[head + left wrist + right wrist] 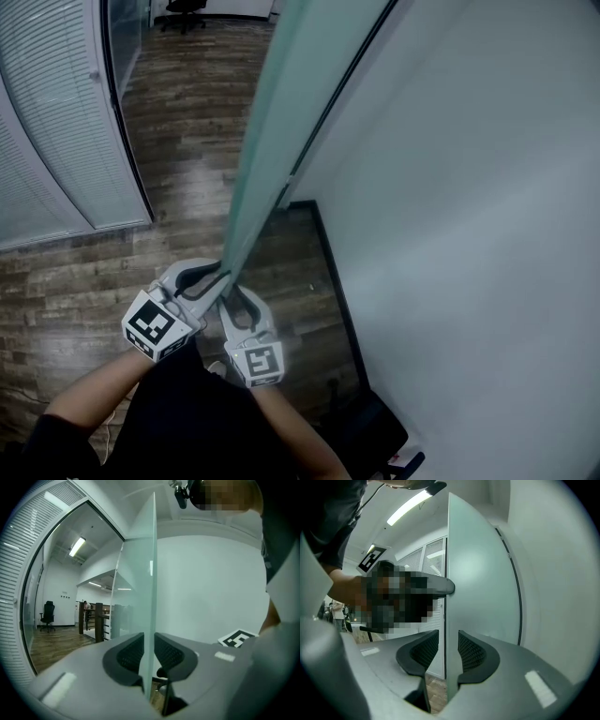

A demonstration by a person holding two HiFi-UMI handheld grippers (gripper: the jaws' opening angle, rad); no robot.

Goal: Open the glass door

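In the head view the glass door (281, 122) is a frosted green pane seen edge-on from above, standing ajar out from the white wall. My left gripper (210, 276) straddles its free edge, and my right gripper (234, 302) holds the same edge just below and to the right. In the left gripper view the door (139, 597) runs between the dark ribbed pads (131, 654), and the left gripper (151, 656) is shut on the pane. In the right gripper view the door (483, 583) also passes between the pads (472, 651), with the right gripper (447, 651) shut on it.
A white wall (469, 187) fills the right side, with a black baseboard (334, 281) along its foot. A glazed partition with white blinds (47, 141) stands at the left. Wood floor (187, 122) lies between, with an office chair (183, 11) far off. A black object (375, 427) sits by my feet.
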